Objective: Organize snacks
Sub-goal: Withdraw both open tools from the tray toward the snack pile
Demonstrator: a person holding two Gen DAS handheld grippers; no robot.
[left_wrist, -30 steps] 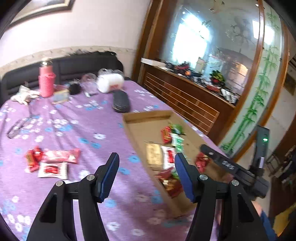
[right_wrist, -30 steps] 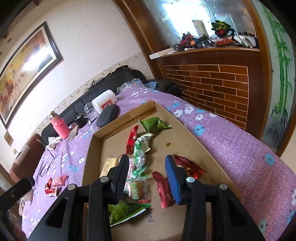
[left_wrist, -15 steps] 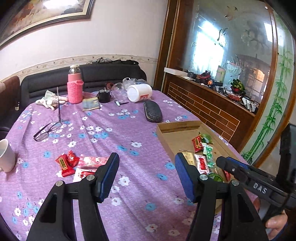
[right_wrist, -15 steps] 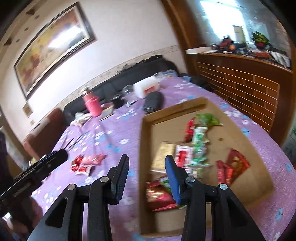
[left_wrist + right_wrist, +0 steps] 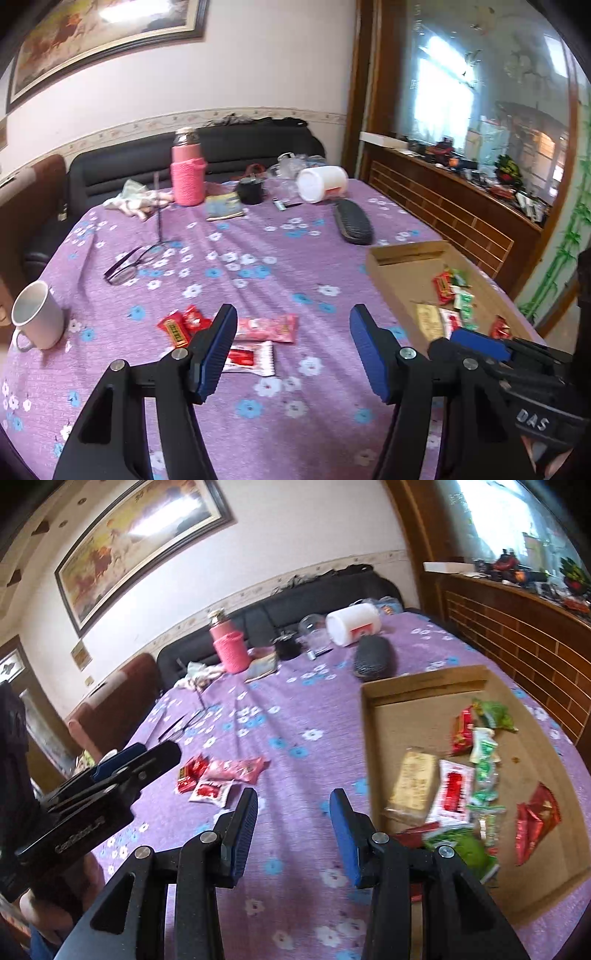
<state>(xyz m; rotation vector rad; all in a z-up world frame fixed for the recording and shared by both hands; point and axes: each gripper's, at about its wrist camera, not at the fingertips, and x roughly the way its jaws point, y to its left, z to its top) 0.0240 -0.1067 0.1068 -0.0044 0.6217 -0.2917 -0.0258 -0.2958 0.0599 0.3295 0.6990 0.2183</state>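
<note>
A shallow cardboard box (image 5: 404, 277) lies at the right of the purple flowered table and holds several snack packets (image 5: 452, 794). Loose on the cloth lie a pink packet (image 5: 266, 328), a white-and-red packet (image 5: 251, 357) and small red packets (image 5: 181, 325); they also show in the right wrist view (image 5: 236, 769). My left gripper (image 5: 293, 349) is open and empty, just above and short of these packets. My right gripper (image 5: 293, 829) is open and empty over the cloth, left of the box (image 5: 417, 716).
A white mug (image 5: 37, 315) stands at the left edge. Glasses (image 5: 129, 264), a pink bottle (image 5: 187, 177), a black case (image 5: 352, 222), a white jar (image 5: 322, 183) and small clutter lie at the far side. A wooden counter (image 5: 461, 210) runs along the right.
Both grippers have swung left from the box toward the loose packets. The box now sits at the right of each view. Both stay open.
</note>
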